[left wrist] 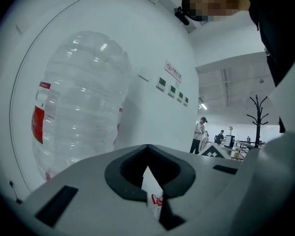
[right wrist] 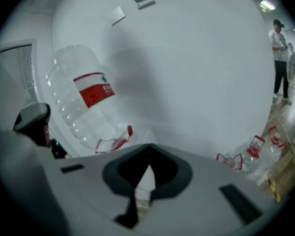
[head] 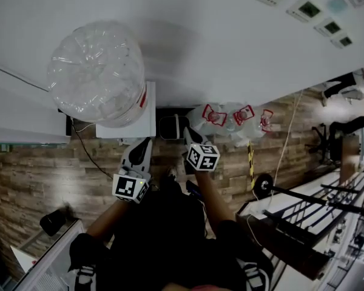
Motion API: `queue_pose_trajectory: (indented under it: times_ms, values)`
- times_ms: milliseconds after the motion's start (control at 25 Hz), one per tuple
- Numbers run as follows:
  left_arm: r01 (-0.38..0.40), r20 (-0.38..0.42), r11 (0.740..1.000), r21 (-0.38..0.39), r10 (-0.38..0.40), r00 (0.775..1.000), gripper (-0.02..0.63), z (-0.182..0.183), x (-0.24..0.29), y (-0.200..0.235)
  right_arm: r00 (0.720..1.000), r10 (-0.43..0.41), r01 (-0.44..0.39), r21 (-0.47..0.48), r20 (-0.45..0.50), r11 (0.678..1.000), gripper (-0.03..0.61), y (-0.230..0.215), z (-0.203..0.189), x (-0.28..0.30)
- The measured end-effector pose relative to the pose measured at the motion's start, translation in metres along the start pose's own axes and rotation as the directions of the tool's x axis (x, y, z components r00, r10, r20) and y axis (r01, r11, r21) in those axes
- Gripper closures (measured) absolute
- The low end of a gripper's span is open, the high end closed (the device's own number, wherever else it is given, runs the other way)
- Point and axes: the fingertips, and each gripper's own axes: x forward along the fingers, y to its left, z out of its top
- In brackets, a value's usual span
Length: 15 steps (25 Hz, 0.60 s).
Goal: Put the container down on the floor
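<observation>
A large clear water container (head: 97,71) with a red label stands neck-down on a white dispenser (head: 128,117) against the wall. It also fills the left of the left gripper view as the container (left wrist: 78,122) and shows upper left in the right gripper view as the container (right wrist: 83,102). My left gripper (head: 142,145) is low in front of the dispenser, jaws together and holding nothing. My right gripper (head: 190,136) is just to its right, shut and empty too. Neither touches the container. Each gripper's own view shows the same closed jaws: left gripper (left wrist: 152,186), right gripper (right wrist: 142,181).
Several empty clear bottles with red handles (head: 230,121) lie on the wood floor by the wall, right of the dispenser. A black object (head: 170,127) sits between them. A cable (head: 85,147) runs left of the dispenser. Metal racks (head: 327,217) stand at right. A person (right wrist: 280,58) stands far off.
</observation>
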Motion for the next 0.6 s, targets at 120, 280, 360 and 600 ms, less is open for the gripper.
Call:
queue_pose_trajectory:
  times_ms: [120,280,360,600]
  values:
    - [-0.002,0.011,1.0,-0.016,0.002,1.0,0.586,0.007,-0.005,0.003,0.997,0.0,0.002,-0.024,0.079,1.0,0.546,0.016,0.023,-0.03]
    - [-0.011,0.026,1.0,-0.013,0.011,1.0,0.586,0.016,-0.012,0.002,0.984,0.006,0.006,-0.071,0.178,0.997,0.546,0.04,0.047,-0.071]
    - [-0.012,0.032,1.0,-0.003,0.012,0.999,0.586,0.019,-0.014,-0.002,0.971,0.002,0.023,-0.098,0.238,0.995,0.546,0.051,0.056,-0.093]
    - [-0.005,0.054,0.999,0.037,0.003,0.999,0.586,0.022,-0.015,-0.012,0.921,-0.001,0.072,-0.168,0.389,0.983,0.545,0.074,0.062,-0.142]
